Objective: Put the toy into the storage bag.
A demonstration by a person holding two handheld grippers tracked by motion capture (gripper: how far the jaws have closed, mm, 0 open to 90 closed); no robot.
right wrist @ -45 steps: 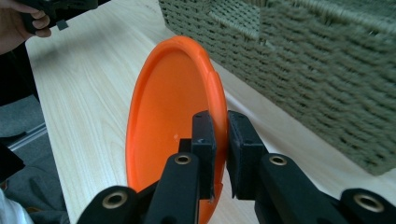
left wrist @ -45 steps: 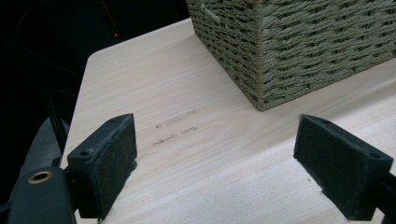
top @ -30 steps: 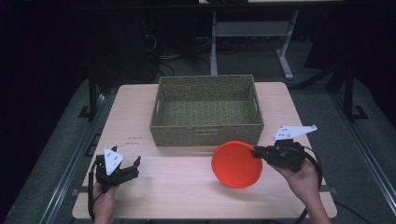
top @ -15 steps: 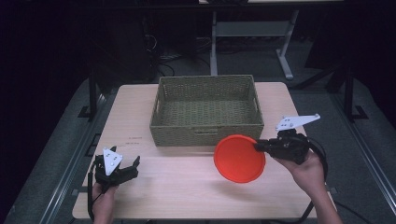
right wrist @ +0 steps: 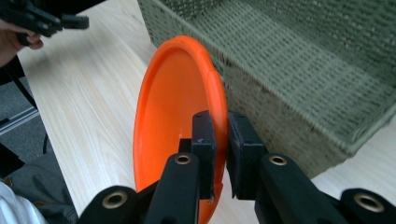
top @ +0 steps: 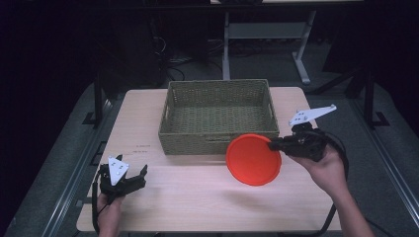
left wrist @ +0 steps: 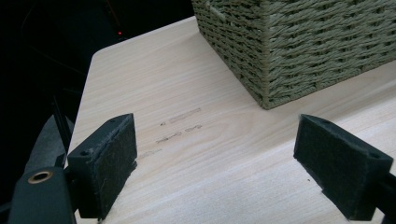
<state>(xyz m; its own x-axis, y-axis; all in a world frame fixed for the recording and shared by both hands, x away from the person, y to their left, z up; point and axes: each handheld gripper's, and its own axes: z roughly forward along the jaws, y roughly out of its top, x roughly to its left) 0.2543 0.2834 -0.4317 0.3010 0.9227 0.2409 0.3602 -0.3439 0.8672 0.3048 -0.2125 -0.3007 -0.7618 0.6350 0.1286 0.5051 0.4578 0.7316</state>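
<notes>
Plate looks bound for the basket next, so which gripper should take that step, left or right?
Right, likely. The right gripper is already shut on the orange plate's rim, holding it beside the woven basket's front wall. The left gripper sits open near the table's front left corner.

orange round plate [top: 253, 159], shallow with raised rim, pinched at its rim by the right hand-held gripper [top: 274, 144], held tilted above the surface [top: 197, 197] near its right edge, just in front of the woven green basket's [top: 217, 114] front right corner. basket sits at surface's far middle, open top.
</notes>
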